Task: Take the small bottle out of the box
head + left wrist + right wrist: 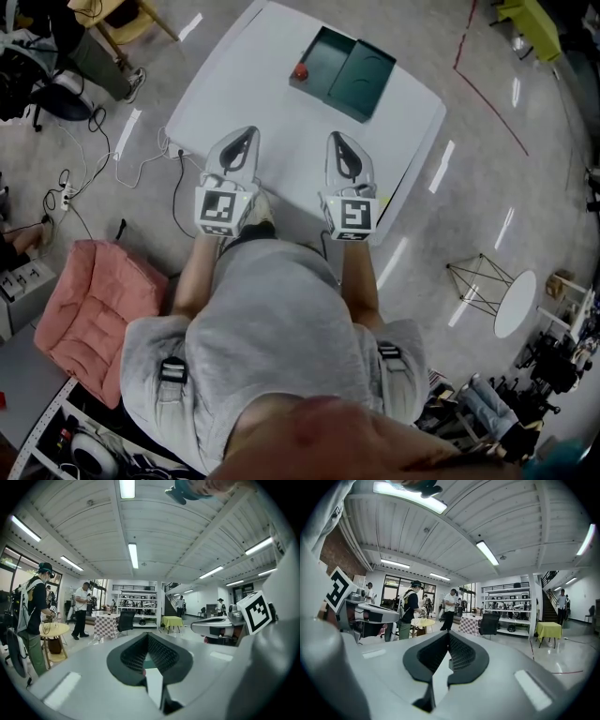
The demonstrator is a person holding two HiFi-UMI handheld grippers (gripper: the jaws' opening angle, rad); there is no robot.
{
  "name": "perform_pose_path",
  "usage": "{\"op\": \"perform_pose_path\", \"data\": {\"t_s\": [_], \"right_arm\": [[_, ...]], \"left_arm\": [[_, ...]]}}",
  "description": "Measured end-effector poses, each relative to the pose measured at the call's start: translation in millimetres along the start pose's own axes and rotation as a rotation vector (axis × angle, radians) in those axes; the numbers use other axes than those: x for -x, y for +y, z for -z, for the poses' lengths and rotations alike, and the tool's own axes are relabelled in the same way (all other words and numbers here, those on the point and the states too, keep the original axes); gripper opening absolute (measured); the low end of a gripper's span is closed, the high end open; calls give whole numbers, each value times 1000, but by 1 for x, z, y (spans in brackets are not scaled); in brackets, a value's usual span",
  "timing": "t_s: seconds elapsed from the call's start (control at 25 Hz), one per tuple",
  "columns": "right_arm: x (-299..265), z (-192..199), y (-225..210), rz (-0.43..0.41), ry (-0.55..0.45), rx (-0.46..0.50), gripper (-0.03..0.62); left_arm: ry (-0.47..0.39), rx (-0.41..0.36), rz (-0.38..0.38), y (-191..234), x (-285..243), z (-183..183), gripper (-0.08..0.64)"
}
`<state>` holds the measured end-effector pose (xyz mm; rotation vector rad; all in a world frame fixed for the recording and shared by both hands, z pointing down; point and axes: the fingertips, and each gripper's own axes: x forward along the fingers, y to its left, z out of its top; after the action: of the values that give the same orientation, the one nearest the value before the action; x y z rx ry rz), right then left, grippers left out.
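The left gripper [147, 634] has its fingers pressed together tip to tip, with nothing between them. The right gripper [449, 633] is the same: fingers fully closed, pads meeting, and empty. Through the narrow slot under the left fingers a sliver of the dark green box [149, 661] can be seen ahead.

In the head view the left gripper [249, 131] and right gripper [334, 137] are side by side over the near edge of the white surface [234, 89]. Both point roughly level toward the far side and touch nothing. Each gripper view catches the other gripper's marker cube [256, 611] at its edge.

The box [328, 56] lies open toward the far end of the surface, well apart from both grippers, with its lid folded out flat to the right. The small bottle [300, 70] shows only as a red spot at the box's left corner. The view is too small to tell whether it stands inside the wall or just beside it.

On the floor to the person's left lies a pink cushion [94, 300].
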<state>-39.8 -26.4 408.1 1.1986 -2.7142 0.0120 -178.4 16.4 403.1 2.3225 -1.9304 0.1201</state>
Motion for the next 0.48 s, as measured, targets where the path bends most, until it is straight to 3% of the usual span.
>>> {"op": "perform_pose_path", "data": {"t_s": [0.48], "right_arm": [[-61,-9,26,53,13,10,3]], "left_arm": [[-16,8,56,63,-18,0,11]]}}
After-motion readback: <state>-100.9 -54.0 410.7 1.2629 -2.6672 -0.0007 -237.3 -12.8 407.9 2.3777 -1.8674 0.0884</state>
